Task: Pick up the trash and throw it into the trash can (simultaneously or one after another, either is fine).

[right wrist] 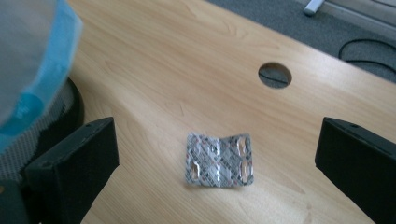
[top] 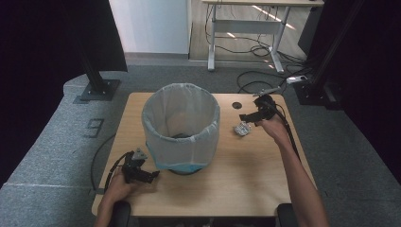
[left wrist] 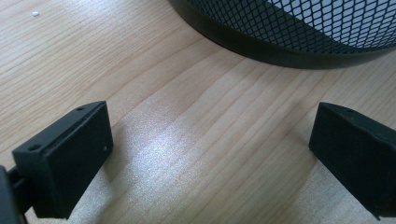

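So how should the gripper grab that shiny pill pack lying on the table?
Probably by the raised fold. The pill pack lies bent, its middle crease lifted off the table. The open right gripper could come straight down from above, one jaw on each side, and pinch across the pack where it tents up.

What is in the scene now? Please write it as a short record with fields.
surface: wooden table
bin: mesh waste bin with pale liner, upright at table centre
item: empty foil blister pack, flat on table, right of bin
right claw: right claw open, aimed at the pack, jaws either side, not touching
left claw: left claw open, low over bare wood near the bin's base
table hole: round cable hole beyond the pack
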`<act>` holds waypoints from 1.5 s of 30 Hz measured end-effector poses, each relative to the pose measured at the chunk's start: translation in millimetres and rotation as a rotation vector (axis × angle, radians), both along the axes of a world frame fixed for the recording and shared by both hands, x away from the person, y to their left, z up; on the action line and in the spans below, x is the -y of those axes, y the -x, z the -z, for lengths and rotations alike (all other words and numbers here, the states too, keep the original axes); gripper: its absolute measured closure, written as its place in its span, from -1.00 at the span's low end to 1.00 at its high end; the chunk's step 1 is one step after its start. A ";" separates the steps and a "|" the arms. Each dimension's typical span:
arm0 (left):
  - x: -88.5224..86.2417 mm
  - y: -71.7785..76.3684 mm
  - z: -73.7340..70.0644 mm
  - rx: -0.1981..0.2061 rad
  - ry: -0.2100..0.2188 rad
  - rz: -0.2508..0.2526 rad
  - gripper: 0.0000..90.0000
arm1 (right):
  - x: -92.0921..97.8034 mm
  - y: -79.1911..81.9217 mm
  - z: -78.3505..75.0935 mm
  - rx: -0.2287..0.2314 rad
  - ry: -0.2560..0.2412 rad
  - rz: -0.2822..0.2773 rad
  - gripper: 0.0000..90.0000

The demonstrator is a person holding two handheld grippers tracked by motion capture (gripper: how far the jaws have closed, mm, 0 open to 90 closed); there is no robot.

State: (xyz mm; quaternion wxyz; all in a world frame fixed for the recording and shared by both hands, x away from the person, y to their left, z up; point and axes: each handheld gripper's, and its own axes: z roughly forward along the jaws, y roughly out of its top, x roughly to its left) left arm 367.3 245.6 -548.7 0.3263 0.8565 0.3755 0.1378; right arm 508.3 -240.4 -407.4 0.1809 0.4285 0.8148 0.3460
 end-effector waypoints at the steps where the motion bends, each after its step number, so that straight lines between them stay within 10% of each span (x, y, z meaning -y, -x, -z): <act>1: 0.0 0.0 0.0 0.000 0.000 0.000 -1.00 | 0.0 0.0 0.0 0.000 0.000 0.000 -1.00; 24: 0.0 0.1 0.0 -0.001 0.000 -0.001 -1.00 | 2.3 -7.2 85.6 -0.047 0.018 0.025 -1.00; 45: 0.0 0.0 -0.1 -0.001 0.000 0.000 -1.00 | -7.2 -22.5 129.7 -0.059 0.063 0.061 -0.86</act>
